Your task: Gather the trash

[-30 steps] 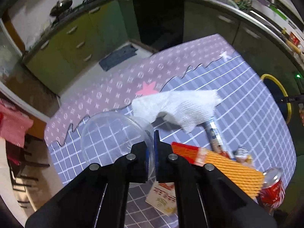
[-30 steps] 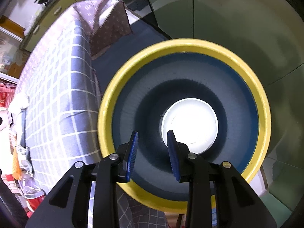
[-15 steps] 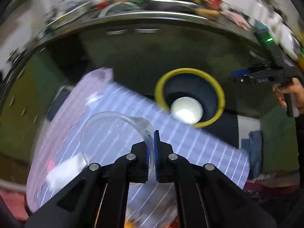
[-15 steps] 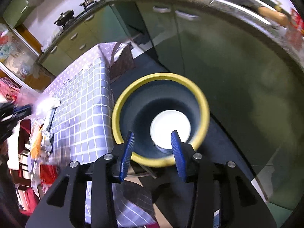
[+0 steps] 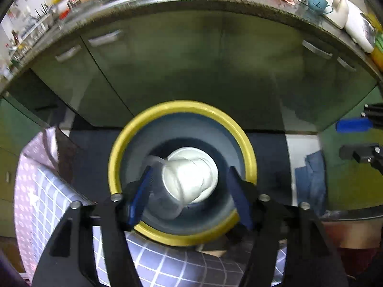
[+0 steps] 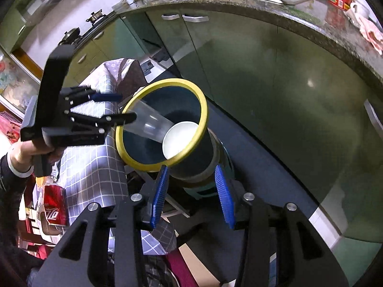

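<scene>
A run of green kitchen cabinets (image 5: 191,67) under a speckled stone counter (image 6: 311,21) fills the background, with a dark floor (image 6: 263,167) at its foot. Beside it stands a table under a purple-grey checked cloth (image 6: 91,167), and just off the table's edge sits a dark blue trash bin (image 5: 134,153) with a yellow rim, its mouth facing up and a white disc (image 6: 178,138) lying at its bottom. The left gripper (image 5: 189,189) hangs directly above the bin's mouth, pointing steeply down into it; its jaws are opening, the blue pads standing wide apart, and the clear plastic cup (image 5: 172,191) lies between them, blurred and free of both pads, inside the ring of the rim. From the right wrist view the same cup (image 6: 148,122) shows tilted, slanting from the left gripper's fingertips down into the bin. A hand (image 6: 28,153) in a dark sleeve holds that gripper's handle. The right gripper (image 6: 191,196) hovers near the bin's side, its jaws apart with nothing between them. A red soda can (image 6: 53,205) stands on the cloth near the table's edge.
</scene>
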`<state>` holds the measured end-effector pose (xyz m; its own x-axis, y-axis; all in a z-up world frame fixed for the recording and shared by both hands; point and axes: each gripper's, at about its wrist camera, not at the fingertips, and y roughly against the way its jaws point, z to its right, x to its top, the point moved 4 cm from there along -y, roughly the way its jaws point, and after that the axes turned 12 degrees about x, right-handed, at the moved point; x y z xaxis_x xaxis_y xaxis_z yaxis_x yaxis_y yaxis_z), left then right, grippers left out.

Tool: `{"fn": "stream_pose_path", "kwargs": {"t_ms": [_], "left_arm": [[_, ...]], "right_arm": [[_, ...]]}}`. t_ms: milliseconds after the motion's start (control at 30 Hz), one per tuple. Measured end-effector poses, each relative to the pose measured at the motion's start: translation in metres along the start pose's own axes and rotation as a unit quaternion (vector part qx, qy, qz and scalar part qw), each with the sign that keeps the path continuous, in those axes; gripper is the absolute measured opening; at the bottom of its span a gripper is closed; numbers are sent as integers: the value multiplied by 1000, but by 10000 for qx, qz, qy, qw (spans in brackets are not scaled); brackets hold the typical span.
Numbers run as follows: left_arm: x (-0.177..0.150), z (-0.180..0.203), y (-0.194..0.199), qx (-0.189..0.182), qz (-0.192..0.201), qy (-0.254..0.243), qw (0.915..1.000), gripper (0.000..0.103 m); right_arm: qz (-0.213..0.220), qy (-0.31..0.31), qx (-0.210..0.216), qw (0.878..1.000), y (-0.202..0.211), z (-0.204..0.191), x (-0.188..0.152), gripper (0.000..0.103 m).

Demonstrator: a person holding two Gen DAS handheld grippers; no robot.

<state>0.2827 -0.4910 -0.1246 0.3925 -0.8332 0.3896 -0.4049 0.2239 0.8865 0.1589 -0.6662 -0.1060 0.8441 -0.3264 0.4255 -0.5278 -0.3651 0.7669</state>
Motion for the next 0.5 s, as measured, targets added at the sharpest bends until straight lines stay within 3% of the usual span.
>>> {"fn": "stream_pose_path", "kwargs": {"t_ms": [133, 300, 467, 500], "left_arm": [[-7, -16, 20, 34, 81, 198, 9998, 64], [-44, -54, 80, 125, 499, 642, 9966, 72], [-117, -113, 167, 416, 1076, 1409, 9833, 85], [-133, -126, 180, 523, 1143, 1563, 9797, 88]], "right_arm": [[-38, 42, 36, 10000, -4, -2, -3, 41], [-148, 281, 139, 9994, -14, -24, -2, 41], [-314, 756, 255, 9963, -30, -71, 10, 41], [-367, 902, 306, 9948, -37, -86, 14, 44]]}}
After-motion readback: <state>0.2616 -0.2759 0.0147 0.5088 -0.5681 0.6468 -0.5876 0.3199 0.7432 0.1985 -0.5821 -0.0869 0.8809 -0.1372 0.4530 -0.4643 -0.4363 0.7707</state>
